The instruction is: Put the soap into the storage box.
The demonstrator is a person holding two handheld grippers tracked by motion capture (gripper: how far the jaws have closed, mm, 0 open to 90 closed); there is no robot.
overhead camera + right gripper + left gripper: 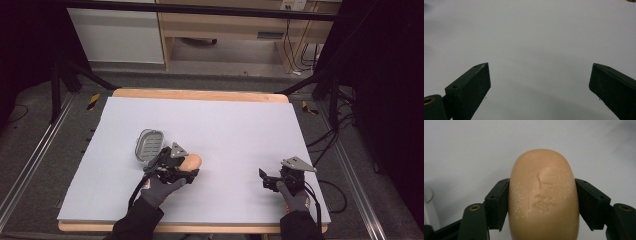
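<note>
While the left gripper (186, 170) pinches a tan bar of soap (192, 161) across its width, the job at hand looks like carrying that bar to the clear soap dish (149, 146) lying just beside the gripper at about ten o'clock on the counter (240, 130). Seen from the left gripper view, the black fingers (499, 203) press flat against both long sides of the bar of soap (544, 197), whose stamped face, dusted with white flecks, is turned up toward the camera and whose rounded end juts forward past the tips. The grip sits near the bar's middle, which seems a sound hold; soap is slick, so steady pressure, neither eased nor tightened, is likely the safest course. To finish well, the person would probably lift the bar slightly, swing it toward ten o'clock, line its long axis with the ribbed tray of the dish and lower it until it rests before letting go. A tilted release could let the bar skid off the rim or nudge the light dish away. At five o'clock on the counter, the right gripper (272, 180) rests well apart from the work, its fingers (469, 87) spread wide over bare white surface and holding nothing; it could steady the dish if it slides.
</note>
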